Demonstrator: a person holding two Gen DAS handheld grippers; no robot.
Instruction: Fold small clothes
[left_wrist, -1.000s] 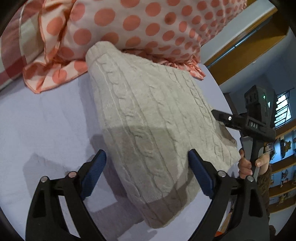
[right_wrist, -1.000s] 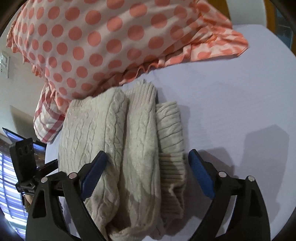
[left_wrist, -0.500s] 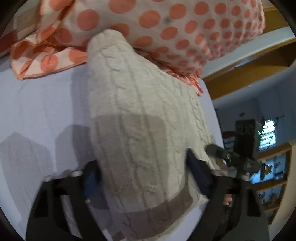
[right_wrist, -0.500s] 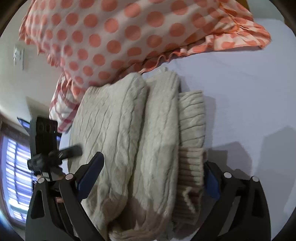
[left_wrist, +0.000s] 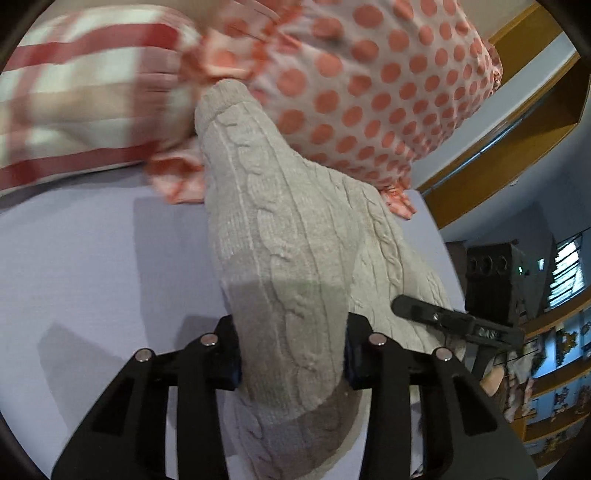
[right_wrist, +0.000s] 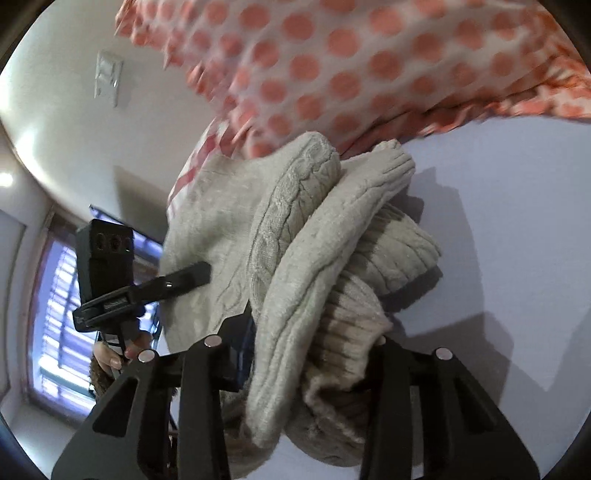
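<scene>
The cream cable-knit sweater (left_wrist: 295, 258), folded into a thick bundle, lies on the bed's pale lilac sheet (left_wrist: 92, 266) and is lifted at its near end by both tongs. The left tongs (left_wrist: 291, 362) are closing, w/ the knit bunched between the blue pads, which press into it from both sides; the fabric bulges out above and below the jaws. The right tongs (right_wrist: 314, 354) are closing too, on the other side of the bundle, where stacked layers and a ribbed cuff (right_wrist: 399, 251) crowd between the jaws; one pad is buried under the wool, but the knit fills the whole gap and looks pinched.

From the left tongs, the sweater runs straight ahead and away, its far tip touching the pillows. From the right tongs, the folds fan out ahead, ribbed part to the right, cable part to the left.

Just beyond the far tip sits a white pillow w/ orange polka dots (left_wrist: 388, 92), frilled edge resting on the sheet. Left of it, seen from the left tongs, a red-and-white checked pillow (left_wrist: 81, 96), blurred.

Further out: a wood-trimmed frame (left_wrist: 517, 140) to the right of the left tongs, a wall switch plate (right_wrist: 107, 77) and a bright window w/ blinds (right_wrist: 55, 302) to the left of the right tongs. A hand (right_wrist: 114, 354) grips the handle of the left tool there.
</scene>
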